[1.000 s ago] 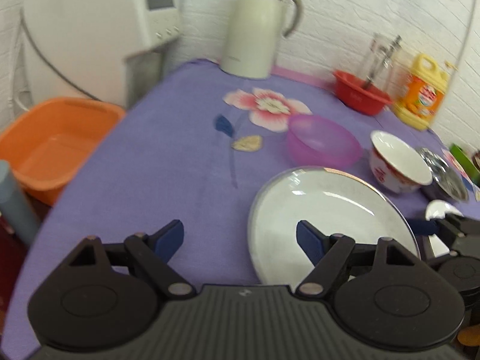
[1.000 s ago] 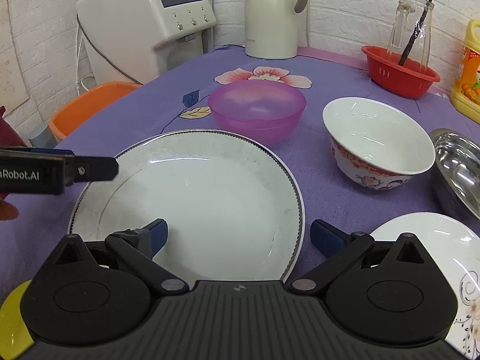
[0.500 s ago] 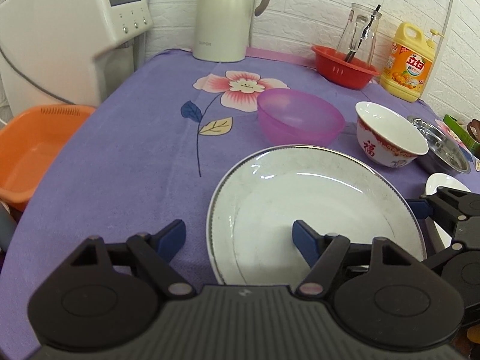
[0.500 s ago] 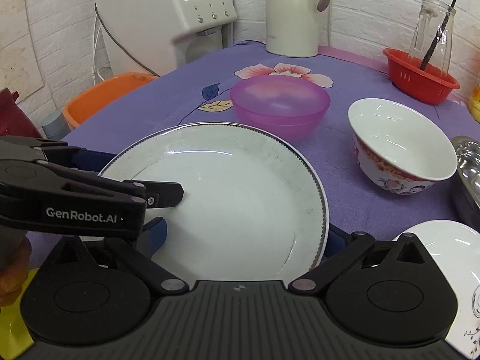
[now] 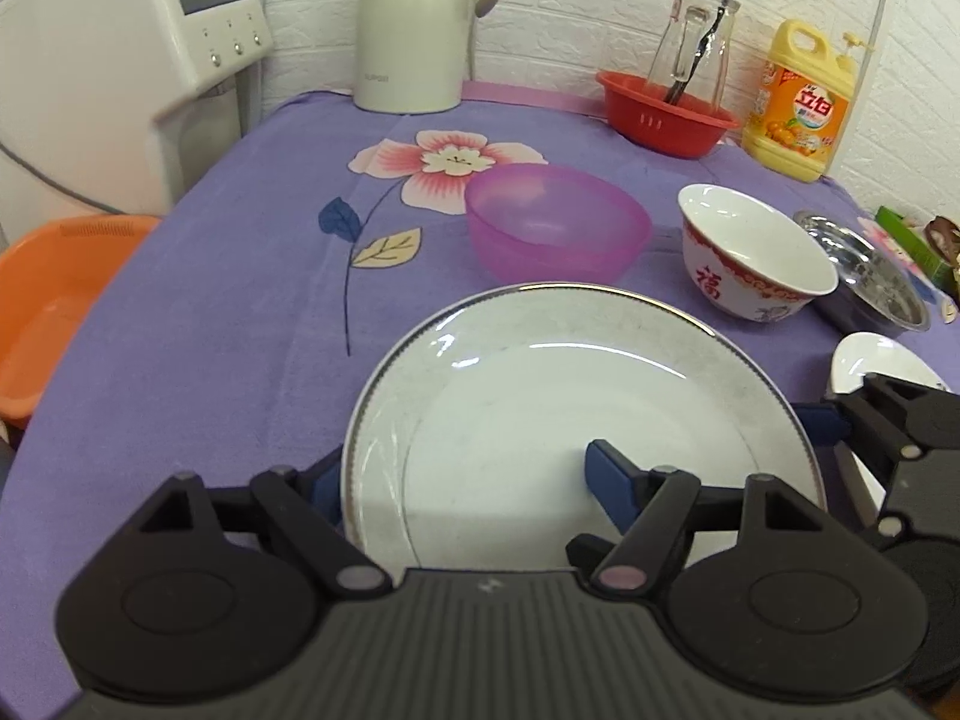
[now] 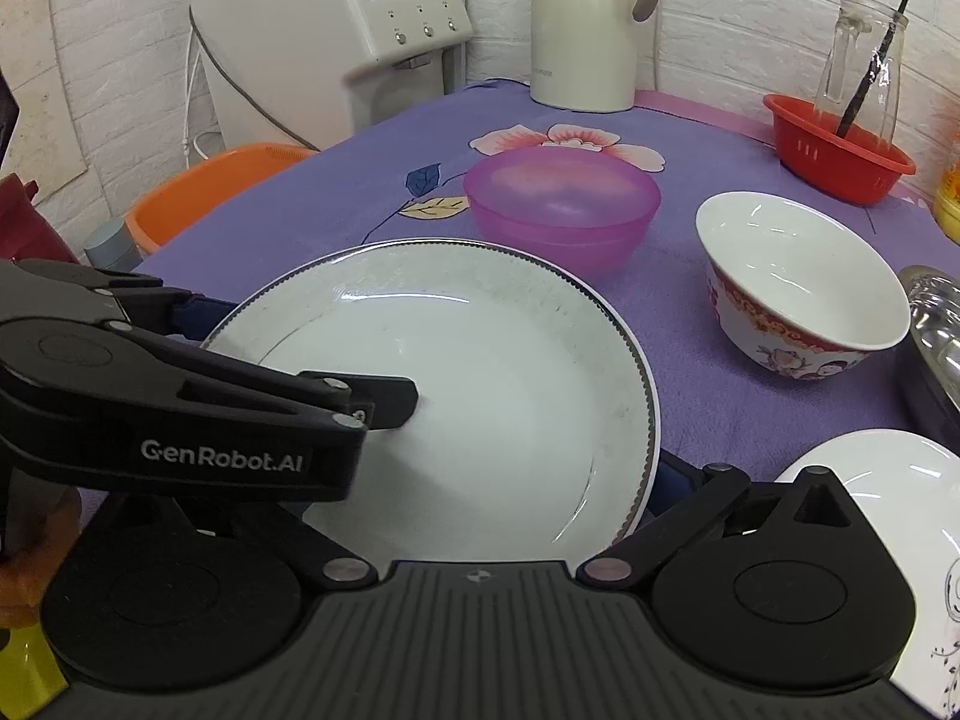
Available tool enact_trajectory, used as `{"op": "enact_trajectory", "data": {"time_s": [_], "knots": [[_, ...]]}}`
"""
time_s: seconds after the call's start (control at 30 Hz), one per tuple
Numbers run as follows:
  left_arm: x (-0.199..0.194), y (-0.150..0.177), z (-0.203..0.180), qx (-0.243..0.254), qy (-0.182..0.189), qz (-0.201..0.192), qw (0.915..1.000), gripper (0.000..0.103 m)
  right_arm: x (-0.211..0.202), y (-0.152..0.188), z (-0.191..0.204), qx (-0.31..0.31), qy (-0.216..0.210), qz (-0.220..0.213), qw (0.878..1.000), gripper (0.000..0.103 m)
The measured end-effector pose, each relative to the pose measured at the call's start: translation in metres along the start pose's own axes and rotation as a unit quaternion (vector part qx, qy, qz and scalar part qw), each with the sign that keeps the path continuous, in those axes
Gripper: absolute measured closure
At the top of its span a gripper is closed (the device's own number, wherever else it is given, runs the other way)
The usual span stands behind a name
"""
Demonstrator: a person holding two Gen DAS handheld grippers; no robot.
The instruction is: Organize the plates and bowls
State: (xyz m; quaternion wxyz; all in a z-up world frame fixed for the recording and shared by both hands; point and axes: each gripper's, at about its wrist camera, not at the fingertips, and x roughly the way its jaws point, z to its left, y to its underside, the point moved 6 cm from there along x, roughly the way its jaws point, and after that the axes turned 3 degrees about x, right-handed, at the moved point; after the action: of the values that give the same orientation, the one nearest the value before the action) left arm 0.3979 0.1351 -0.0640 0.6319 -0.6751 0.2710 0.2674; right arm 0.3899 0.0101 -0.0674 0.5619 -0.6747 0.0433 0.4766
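Straddling plate (image 5: 576, 408): 2 gaping grippers

"GenRobot.AI" stands in white on the left gripper (image 6: 300, 360), 福 in red on the white bowl (image 5: 753, 258), and seemingly 立白 on the yellow bottle (image 5: 801, 105) behind that bowl.

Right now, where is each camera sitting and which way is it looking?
Left wrist: sits on the left gripper, facing forward over the big white plate toward the brick wall; its own open fingers straddle the plate's left rim, and the right gripper shows at the right edge.
Right wrist: sits on the right gripper, facing the same plate from its right side; the left gripper reaches in from the left.
Both share: the plate, pink bowl, red-patterned bowl, kettle.
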Motion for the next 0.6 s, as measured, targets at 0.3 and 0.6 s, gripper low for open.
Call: {"op": "enact_trajectory", "data": {"time_s": [0.3, 0.6], "knots": [[-0.017, -0.016, -0.005, -0.003, 0.009, -0.027, 0.9996, 0.03, -0.018, -0.013, 0.0, 0.009, 0.034, -0.024, 0.999, 0.0], [-0.03, -0.022, -0.009, -0.006, 0.003, -0.037, 0.9993, 0.03, -0.032, -0.017, 0.001, 0.026, 0.04, -0.039, 0.998, 0.0]]}}
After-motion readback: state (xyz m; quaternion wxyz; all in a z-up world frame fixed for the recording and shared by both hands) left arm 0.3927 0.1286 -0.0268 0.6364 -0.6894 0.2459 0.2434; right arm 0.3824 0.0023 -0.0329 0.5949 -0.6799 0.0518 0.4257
